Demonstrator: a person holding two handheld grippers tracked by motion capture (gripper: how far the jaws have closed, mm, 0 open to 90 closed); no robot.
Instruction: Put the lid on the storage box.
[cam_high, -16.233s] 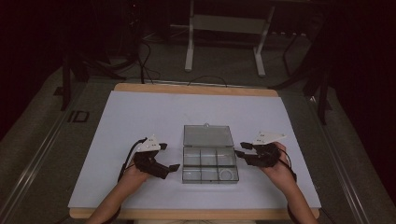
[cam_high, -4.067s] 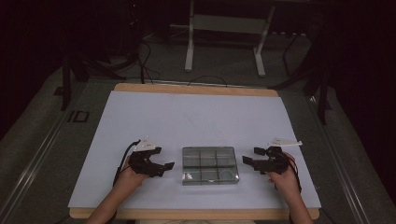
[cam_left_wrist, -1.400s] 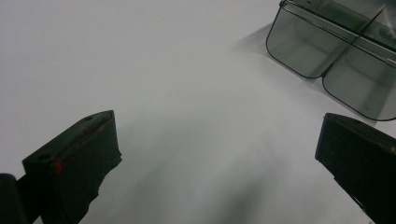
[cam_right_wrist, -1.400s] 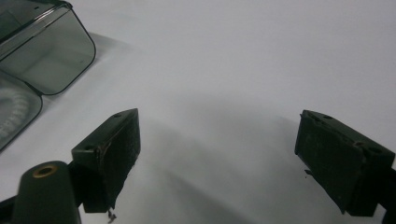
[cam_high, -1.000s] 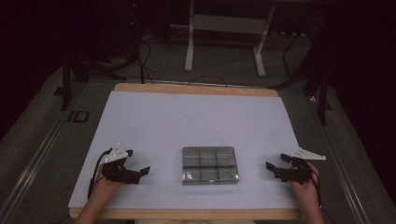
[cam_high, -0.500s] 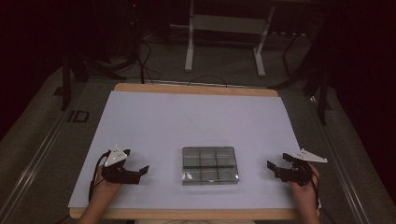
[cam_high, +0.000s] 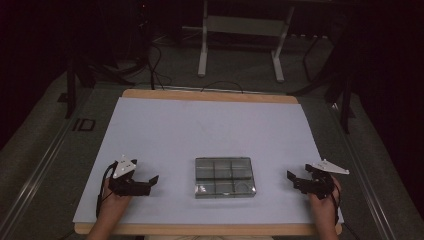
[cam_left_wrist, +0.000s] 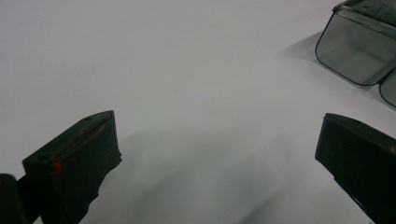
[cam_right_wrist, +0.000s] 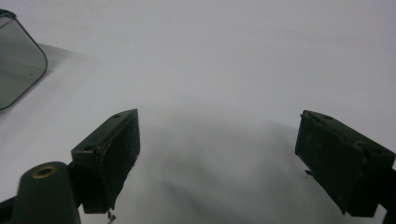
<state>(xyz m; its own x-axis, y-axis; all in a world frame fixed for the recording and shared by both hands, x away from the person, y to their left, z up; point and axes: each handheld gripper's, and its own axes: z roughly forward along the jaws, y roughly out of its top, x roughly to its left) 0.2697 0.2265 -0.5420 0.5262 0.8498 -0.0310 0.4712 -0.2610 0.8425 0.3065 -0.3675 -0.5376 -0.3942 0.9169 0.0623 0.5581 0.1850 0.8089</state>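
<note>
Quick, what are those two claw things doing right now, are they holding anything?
Left gripper: open, holding nothing.
Right gripper: open, holding nothing.

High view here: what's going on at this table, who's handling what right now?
A person holds a two-jaw gripper in each hand at a table covered in a white sheet. Nothing is being handled: the left gripper and right gripper rest near the table's front corners, jaws spread and empty, pointing inward. Between them, apart from both, sits a clear compartment box with its lid closed.
</note>
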